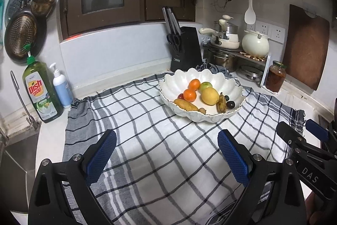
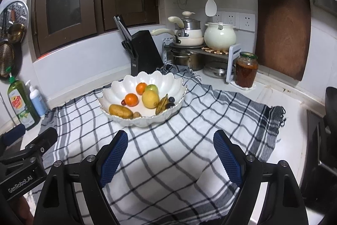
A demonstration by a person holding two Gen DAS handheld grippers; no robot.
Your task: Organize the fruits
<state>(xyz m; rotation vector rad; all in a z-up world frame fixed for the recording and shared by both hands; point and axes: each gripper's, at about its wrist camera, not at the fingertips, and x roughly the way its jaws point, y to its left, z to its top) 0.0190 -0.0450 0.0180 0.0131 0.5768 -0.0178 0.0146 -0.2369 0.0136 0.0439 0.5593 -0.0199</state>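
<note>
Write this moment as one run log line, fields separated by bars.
left hand-held gripper open, empty | right hand-held gripper open, empty | fruits in scalloped white bowl | bowl on checked cloth

checked cloth [image 1: 168,161], knife block [image 1: 185,50]; dish soap bottle [image 1: 41,92], sauce jar [image 2: 246,70]

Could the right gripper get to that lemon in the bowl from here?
Probably yes: the right gripper is open over bare cloth, nothing stands before the bowl, and the lemon lies on top, though crowded by neighbours.
</note>
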